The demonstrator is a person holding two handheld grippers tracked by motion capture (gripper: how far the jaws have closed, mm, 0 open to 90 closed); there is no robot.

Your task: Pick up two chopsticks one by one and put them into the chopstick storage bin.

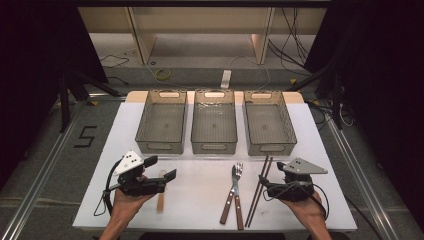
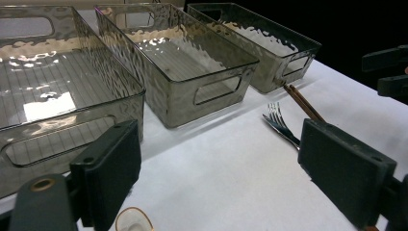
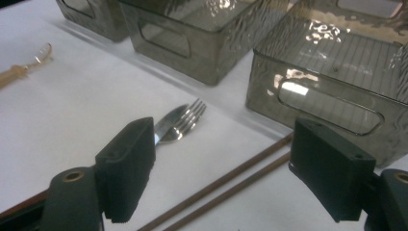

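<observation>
1. Left gripper (image 1: 161,169) sits at the near left of the white table (image 1: 200,200) in the high view, its jaws spread with nothing between them; we see a wooden spoon (image 1: 161,197) lying on the table just under and beside it. We see the right gripper (image 1: 270,172) at the near right, jaws likewise apart and empty, with a pair of brown chopsticks (image 1: 259,192) just beside it and a fork (image 1: 236,192) with a wooden handle lying a little further left. Three smoky plastic bins (image 1: 213,127) stand in a row along the far side.

2. From the left gripper view, we look between two wide-apart black jaws at bare table; the spoon's rounded end (image 2: 133,220) shows at the bottom edge, and the fork tines (image 2: 279,125) and chopstick tips (image 2: 303,103) lie ahead to the right, near the bins.

3. From the right gripper view, we find the jaws spread over the chopsticks (image 3: 226,185), not touching them; the fork head (image 3: 180,122) lies just beyond the left jaw.
</observation>
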